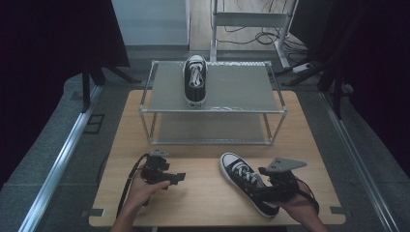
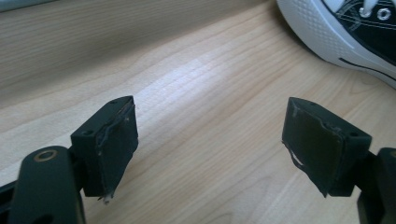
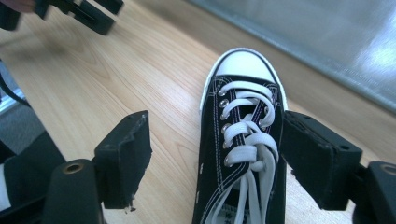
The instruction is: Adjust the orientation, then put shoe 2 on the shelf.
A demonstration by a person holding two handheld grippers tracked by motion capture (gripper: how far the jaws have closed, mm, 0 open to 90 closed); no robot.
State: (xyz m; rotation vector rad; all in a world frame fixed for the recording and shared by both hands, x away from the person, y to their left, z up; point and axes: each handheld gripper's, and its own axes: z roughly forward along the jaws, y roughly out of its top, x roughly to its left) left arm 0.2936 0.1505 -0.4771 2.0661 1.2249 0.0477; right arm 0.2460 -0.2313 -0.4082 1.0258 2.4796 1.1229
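Note:
A black-and-white lace-up sneaker (image 1: pixel 244 181) lies on the wooden table (image 1: pixel 203 205) at the front right, toe pointing away and to the left. My right gripper (image 1: pixel 265 189) stands over its rear half. In the right gripper view the sneaker (image 3: pixel 243 140) sits between the spread jaws of that gripper (image 3: pixel 217 140); the left pad is clear of it and the right pad is close to its side. A matching sneaker (image 1: pixel 195 81) stands on the top shelf of a metal rack (image 1: pixel 212 110). My left gripper (image 1: pixel 178 177) rests low at the front left, open and empty (image 2: pixel 210 135).
The two-shelf rack takes up the far half of the table, and its lower shelf (image 1: pixel 208 128) is bare. In the left gripper view the sneaker's white sole (image 2: pixel 327 42) is at the upper right. The left gripper (image 3: pixel 88 14) is at the top left of the right gripper view.

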